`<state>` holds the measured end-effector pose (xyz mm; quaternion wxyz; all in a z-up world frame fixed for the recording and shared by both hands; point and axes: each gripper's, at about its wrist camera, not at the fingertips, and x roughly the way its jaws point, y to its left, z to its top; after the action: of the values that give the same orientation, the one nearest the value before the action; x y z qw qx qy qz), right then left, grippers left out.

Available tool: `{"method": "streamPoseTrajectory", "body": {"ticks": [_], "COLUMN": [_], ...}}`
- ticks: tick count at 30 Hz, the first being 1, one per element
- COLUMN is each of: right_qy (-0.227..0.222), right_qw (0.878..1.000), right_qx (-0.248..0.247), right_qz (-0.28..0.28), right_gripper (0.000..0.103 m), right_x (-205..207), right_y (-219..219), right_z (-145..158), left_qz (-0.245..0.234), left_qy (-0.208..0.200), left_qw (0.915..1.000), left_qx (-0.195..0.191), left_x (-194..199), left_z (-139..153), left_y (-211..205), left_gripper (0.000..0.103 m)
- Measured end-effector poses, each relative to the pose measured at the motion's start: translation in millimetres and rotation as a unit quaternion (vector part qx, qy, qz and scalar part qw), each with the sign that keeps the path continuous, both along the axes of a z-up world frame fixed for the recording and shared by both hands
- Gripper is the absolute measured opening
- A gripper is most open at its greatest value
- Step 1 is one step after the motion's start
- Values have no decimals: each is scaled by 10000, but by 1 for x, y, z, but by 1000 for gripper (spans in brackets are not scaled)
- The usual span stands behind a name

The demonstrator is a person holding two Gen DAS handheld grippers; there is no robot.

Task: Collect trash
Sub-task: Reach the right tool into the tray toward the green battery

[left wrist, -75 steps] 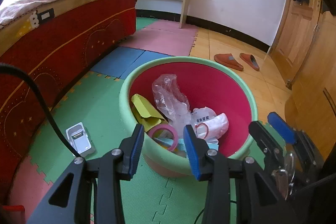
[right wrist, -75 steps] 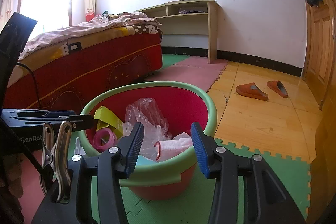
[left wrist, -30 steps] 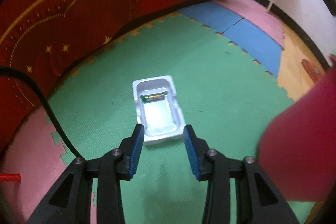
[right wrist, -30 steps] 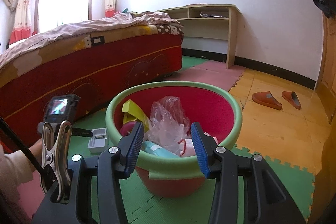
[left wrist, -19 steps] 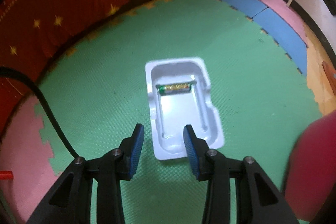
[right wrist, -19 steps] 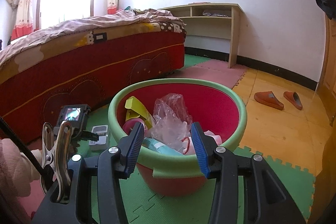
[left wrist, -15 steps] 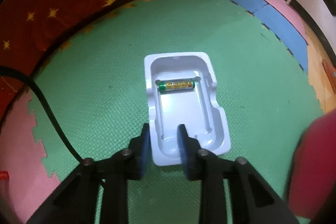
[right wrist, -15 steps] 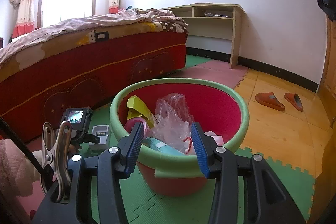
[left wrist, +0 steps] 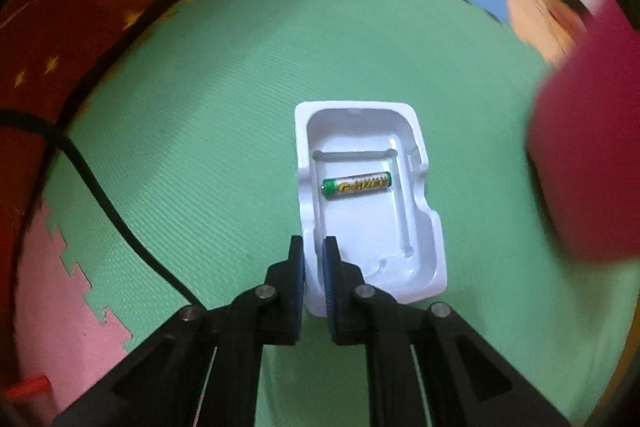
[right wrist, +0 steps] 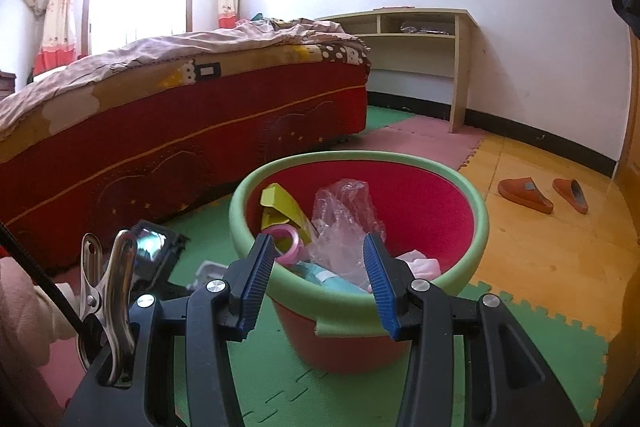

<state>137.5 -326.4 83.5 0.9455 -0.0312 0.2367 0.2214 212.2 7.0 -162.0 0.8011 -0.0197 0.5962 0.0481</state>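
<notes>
A white plastic tray (left wrist: 372,227) lies on the green foam mat, with a green and yellow battery (left wrist: 356,185) inside it. My left gripper (left wrist: 313,247) points down at it, its jaws closing on the tray's left wall, one pad on each side. In the right wrist view the tray (right wrist: 208,273) peeks out left of the bin, under the left gripper's camera body (right wrist: 154,251). The red bin with a green rim (right wrist: 476,203) holds a clear plastic bag (right wrist: 344,211), a yellow box (right wrist: 280,207) and a pink tape roll (right wrist: 286,245). My right gripper (right wrist: 318,259) hovers open before the bin, holding nothing.
The red-sided bed (right wrist: 160,139) runs along the left. A black cable (left wrist: 100,195) trails over the mat left of the tray. The bin's red wall (left wrist: 588,155) stands close on the tray's right. Orange slippers (right wrist: 524,195) lie on the wooden floor. A sleeve (right wrist: 24,307) shows lower left.
The left gripper has swung from the bin down to the tray and closed on its left wall. The battery has rolled a little inside the tray. The right gripper has barely moved.
</notes>
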Motion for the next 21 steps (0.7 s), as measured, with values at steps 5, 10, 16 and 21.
{"method": "streamPoseTrajectory", "body": {"ticks": [5,10,16,21], "right_qy": [96,372,642,862], "right_qw": [9996,9979,9930,9880], "right_qx": [118,155,26,-328], "right_qz": [229,506,992,1242], "right_gripper": [47,47,47,47], "right_x": [-3,-3,-5,-5], "right_y": [2,11,32,52], "right_z": [0,-8,-21,-39], "left_qz": [-715,-1318,-1693,-1676], "left_qy": [210,510,897,658], "left_qw": [9972,9898,9814,9835], "left_qx": [-45,-171,-125,-158], "left_x": [-20,-41,-52,-57], "left_z": [6,8,4,33], "left_y": [-27,-51,-68,-70], "left_gripper": [8,8,21,39]}}
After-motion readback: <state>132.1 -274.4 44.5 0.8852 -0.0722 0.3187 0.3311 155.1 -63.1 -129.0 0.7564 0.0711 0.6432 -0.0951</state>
